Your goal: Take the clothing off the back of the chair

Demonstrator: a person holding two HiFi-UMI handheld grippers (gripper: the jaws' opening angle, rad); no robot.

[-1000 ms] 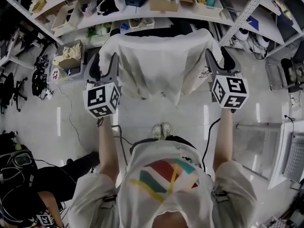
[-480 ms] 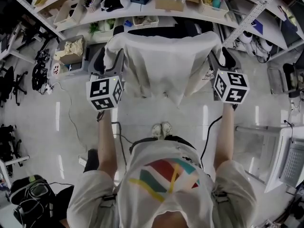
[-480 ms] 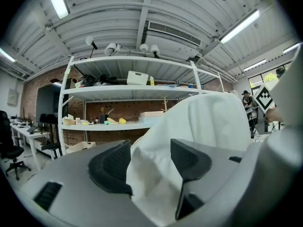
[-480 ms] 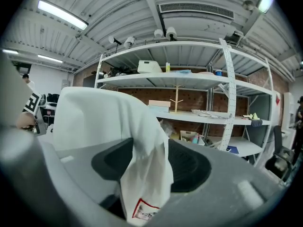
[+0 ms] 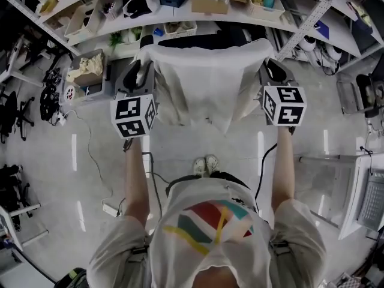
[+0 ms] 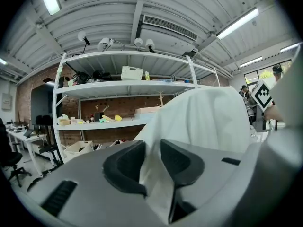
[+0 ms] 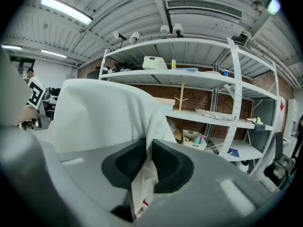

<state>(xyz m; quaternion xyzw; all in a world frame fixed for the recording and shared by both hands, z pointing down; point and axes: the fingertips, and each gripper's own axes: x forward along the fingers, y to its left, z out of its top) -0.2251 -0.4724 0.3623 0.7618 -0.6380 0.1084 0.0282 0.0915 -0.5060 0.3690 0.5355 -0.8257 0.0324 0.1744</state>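
1 white garment (image 5: 207,86), draped over the back of 1 black chair (image 5: 198,41), most of the cloth hanging on the near side. 2 hand-held grippers on it, one per top corner. Left hand-held gripper (image 5: 139,72): its 2 jaws have just been closing and now pinch a thick fold at the garment's left corner, with cloth filling the gap. Right hand-held gripper (image 5: 271,71): also just been closing, with a narrower gap, nipping a thin fold at the right corner. Garment not off the chair yet. 1 shelf rack (image 5: 240,18) right behind the chair.
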